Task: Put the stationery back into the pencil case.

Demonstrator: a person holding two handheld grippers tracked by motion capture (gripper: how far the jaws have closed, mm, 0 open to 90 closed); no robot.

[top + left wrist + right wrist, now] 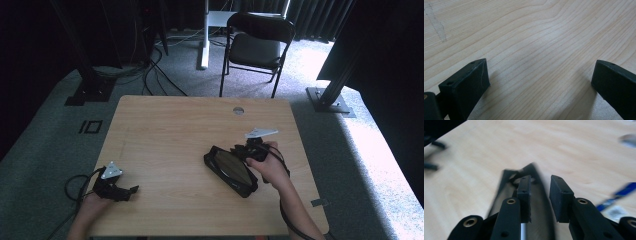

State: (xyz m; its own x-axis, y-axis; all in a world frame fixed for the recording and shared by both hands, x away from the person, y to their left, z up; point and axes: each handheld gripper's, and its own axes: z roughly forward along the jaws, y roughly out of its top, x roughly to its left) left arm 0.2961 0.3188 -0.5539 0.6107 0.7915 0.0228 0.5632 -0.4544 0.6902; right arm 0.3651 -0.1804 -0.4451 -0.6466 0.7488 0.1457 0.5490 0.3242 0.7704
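We can't really ID the blurry black tray (pixel 231 171) under our slightly parted right gripper (pixel 540 192); left gripper (pixel 539 82) gapes over the wooden table (pixel 175 130).

A pale wood-grain table (pixel 165 130) fills the middle of the high view. Lower right lies a black tray (pixel 231 170) with a dark glossy face. Both grippers, left (pixel 131 190) and right (pixel 243 152), are black with grey plates. A black chair (pixel 257 45) stands top centre on grey speckled carpet (pixel 45 145).
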